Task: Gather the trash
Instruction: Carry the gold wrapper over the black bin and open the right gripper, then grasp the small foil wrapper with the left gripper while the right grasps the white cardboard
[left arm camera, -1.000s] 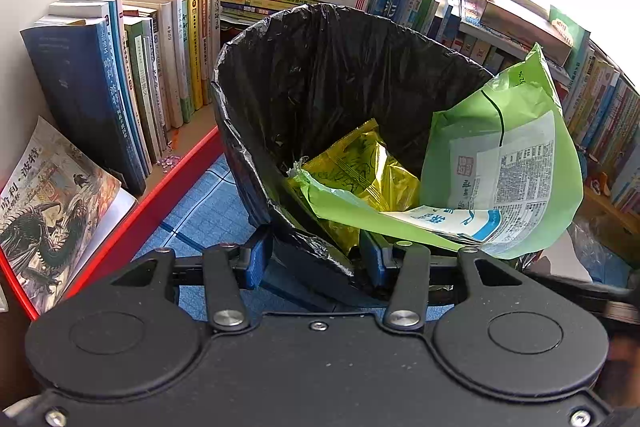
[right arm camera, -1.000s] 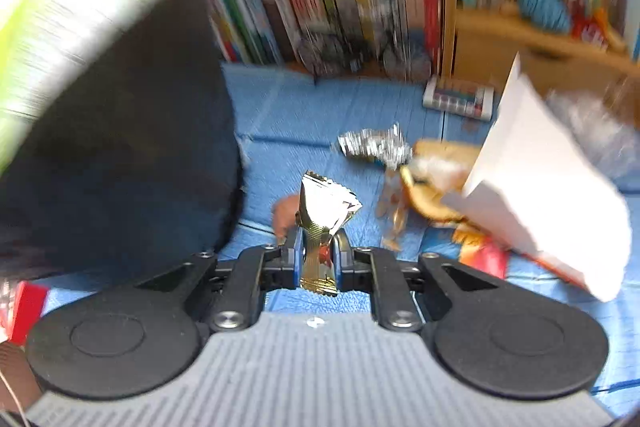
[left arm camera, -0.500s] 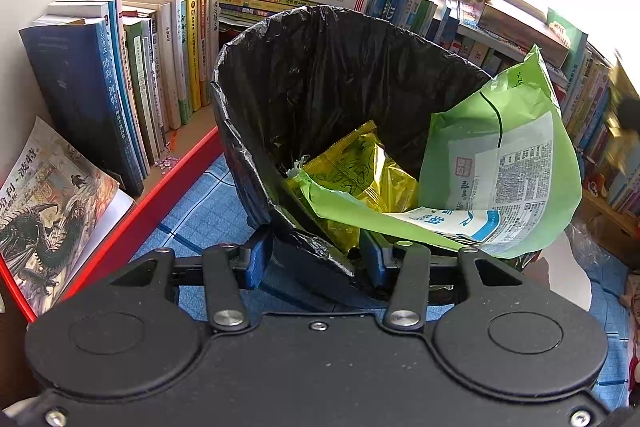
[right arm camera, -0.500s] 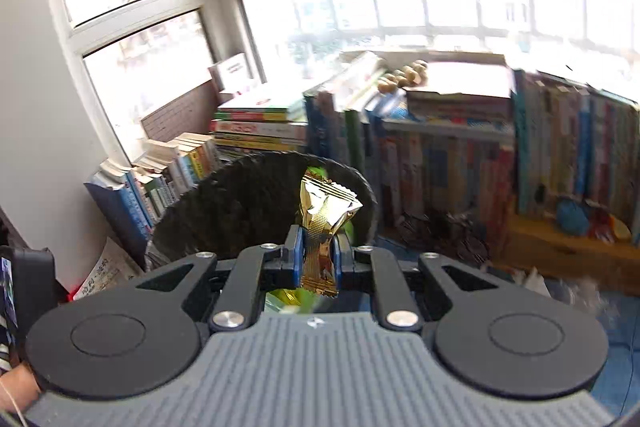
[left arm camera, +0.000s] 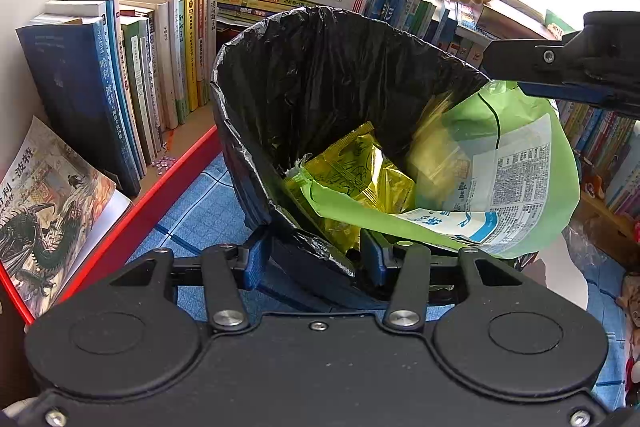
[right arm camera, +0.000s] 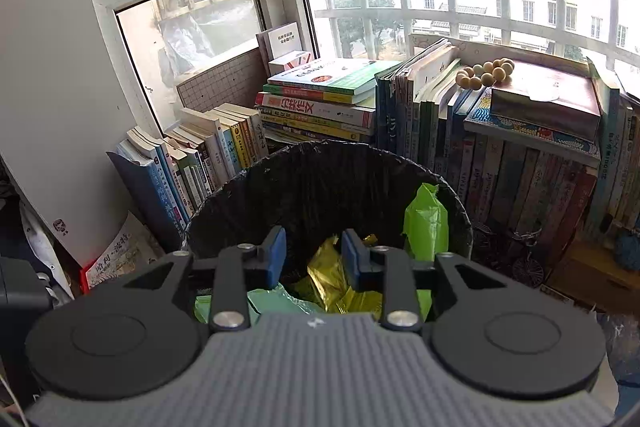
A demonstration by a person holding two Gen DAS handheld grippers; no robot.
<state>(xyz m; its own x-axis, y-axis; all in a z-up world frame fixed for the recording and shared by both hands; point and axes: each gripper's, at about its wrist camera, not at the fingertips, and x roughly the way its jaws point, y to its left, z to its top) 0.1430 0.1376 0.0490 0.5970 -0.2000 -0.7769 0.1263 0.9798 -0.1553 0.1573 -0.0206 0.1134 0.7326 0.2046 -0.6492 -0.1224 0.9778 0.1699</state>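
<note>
Right gripper (right arm camera: pixel 313 254) above the bin (right arm camera: pixel 256 187): jaws opening, nothing between them, gold wrapper (right arm camera: pixel 328 269) lying below. Left gripper (left arm camera: pixel 314 257) pinching the bin's near rim; green bag (left arm camera: pixel 516 163) sticking out beyond.

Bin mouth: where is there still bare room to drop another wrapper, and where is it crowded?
Free: the far-left part of the bin, where bare black liner shows above the yellow wrapper. Crowded: the right side, filled by the big green bag, and the near rim, held by the left gripper. The right gripper, jaws opening and empty, hangs above.
</note>
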